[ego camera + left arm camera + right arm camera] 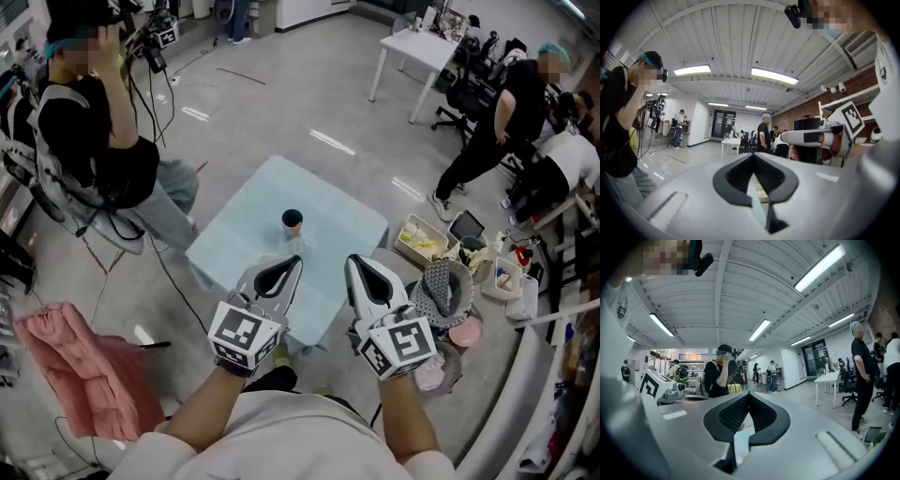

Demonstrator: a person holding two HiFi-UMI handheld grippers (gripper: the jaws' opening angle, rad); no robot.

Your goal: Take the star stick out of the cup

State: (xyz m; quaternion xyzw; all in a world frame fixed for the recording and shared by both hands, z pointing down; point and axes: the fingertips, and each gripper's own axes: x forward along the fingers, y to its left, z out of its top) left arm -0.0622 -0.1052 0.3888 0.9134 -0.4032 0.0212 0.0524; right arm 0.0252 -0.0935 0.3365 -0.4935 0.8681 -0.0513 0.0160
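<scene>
Two grippers low in head view, left (292, 263) and right (355, 265), near counter (251, 217). Cup (292, 221) at frame centre, on counter, contents too small to tell.
Left gripper view: jaws closed, empty.
Right gripper view: jaws closed, empty.

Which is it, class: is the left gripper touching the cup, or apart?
Apart. The head view shows bare tablecloth between the left gripper and the cup.
</scene>
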